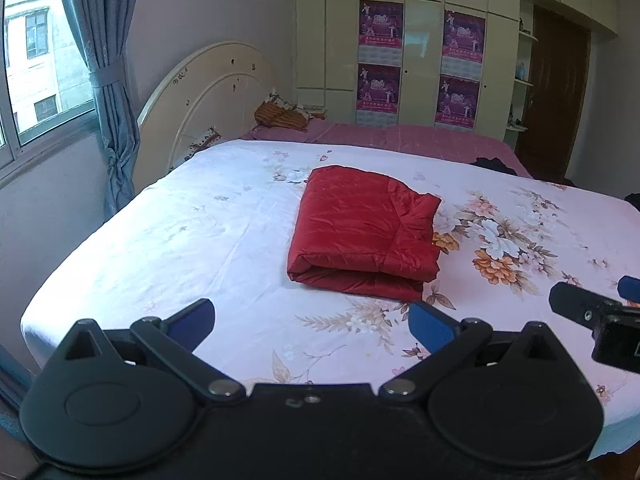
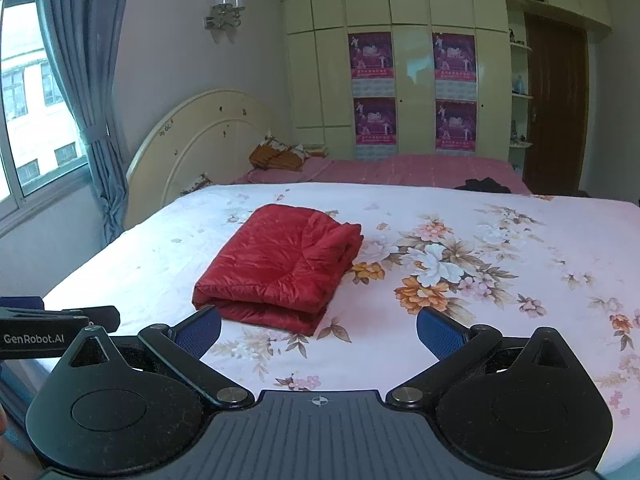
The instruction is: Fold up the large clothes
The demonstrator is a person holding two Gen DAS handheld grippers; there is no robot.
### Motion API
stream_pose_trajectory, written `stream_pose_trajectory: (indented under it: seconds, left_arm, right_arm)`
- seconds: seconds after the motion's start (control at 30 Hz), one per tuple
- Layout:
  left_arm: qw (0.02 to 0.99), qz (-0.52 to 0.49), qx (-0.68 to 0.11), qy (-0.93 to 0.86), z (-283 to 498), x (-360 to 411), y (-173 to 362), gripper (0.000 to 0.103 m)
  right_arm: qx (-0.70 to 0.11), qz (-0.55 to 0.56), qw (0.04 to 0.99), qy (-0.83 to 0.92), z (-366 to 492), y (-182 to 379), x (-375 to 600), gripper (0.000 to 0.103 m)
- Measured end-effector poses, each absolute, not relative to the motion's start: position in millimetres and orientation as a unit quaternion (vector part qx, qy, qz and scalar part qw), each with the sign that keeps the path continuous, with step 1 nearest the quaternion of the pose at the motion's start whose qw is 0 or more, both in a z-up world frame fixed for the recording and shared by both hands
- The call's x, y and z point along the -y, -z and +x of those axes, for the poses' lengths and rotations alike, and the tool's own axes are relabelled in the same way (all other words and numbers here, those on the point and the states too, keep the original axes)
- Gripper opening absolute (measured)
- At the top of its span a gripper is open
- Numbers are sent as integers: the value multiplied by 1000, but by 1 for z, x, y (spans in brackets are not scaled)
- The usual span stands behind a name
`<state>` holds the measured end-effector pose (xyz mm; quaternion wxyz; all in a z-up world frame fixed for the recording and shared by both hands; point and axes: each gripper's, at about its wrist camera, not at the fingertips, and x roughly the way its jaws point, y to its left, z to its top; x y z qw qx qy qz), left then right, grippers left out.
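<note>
Folded red quilted jacket (image 1: 362,236) lies ahead of both grippers, on the floral bedsheet (image 1: 160,240).

From the left gripper (image 1: 312,322), jaws wide apart and empty, the bundle sits straight ahead and slightly to the right, its long axis running away toward the headboard (image 1: 208,92). From the right gripper (image 2: 319,330), also spread and empty, it lies ahead to the left. Both seem about equally near; the folding looks nearly complete.

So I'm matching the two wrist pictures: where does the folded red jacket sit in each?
Left wrist: folded red jacket lies centre, slightly right, beyond the open left gripper.
Right wrist: it lies left of centre, beyond the open right gripper.
Shared landmark: the curved cream headboard.
</note>
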<state>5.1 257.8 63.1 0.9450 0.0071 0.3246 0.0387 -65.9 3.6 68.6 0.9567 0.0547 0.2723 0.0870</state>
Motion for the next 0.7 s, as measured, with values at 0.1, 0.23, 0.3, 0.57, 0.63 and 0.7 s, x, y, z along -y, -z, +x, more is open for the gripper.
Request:
stream_pose_trajectory:
  seconds: [0.1,0.23,0.3,0.57,0.63,0.7]
  left_arm:
    - [944,7,-327,-40,7,-257,-63,103]
    - [945,8,-325,-42,8,-257,-63,103]
    - [945,8,-324,-43,9,-256,-62,103]
    - [945,8,-325,-44,10,-257,-61,103]
    - [945,8,-325,-44,11,-257,-61,103]
    - [944,6,-326,-44,11,-257,-61,103]
  right_arm:
    - [-271,55,957,-89,-65,-69,-3,103]
    - [-274,59,955,-92,-62,-68,-3,103]
    - [-274,59,956,-92,-61,-68,-4,103]
    - [-274,58,955,-94,-60,-67,-5,103]
    - [-275,58,955,-96,-60,-67,-6,103]
    - [-274,58,955,-95,-60,-67,-7,103]
